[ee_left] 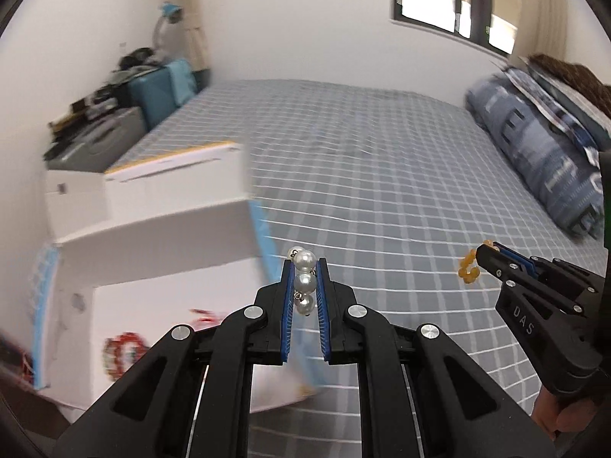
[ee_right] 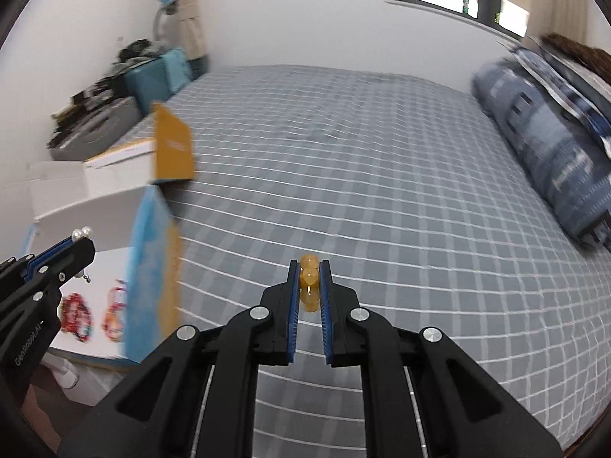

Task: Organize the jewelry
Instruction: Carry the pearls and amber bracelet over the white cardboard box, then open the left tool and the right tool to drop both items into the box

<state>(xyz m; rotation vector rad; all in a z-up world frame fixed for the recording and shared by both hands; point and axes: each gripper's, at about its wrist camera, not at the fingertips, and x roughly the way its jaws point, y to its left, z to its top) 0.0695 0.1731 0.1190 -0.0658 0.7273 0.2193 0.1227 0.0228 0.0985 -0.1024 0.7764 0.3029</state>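
My left gripper [ee_left: 304, 267] is shut on a white pearl bracelet [ee_left: 304, 280] and holds it in the air above the bed, next to an open white box [ee_left: 160, 278]. The box holds red and multicoloured bead bracelets [ee_right: 78, 316]. My right gripper [ee_right: 310, 273] is shut on a yellow bead bracelet [ee_right: 309, 286], raised over the grey checked bed. The right gripper also shows in the left wrist view [ee_left: 483, 257] with the yellow beads [ee_left: 469, 267] hanging from its tip. The left gripper shows in the right wrist view [ee_right: 82, 240], over the box.
The grey checked bedsheet [ee_right: 362, 175] fills most of both views. A blue patterned pillow or quilt [ee_right: 553, 152] lies along the right side. A second white and yellow box [ee_left: 175, 175] stands behind the first. Cluttered suitcases [ee_left: 152, 95] stand at the far left corner.
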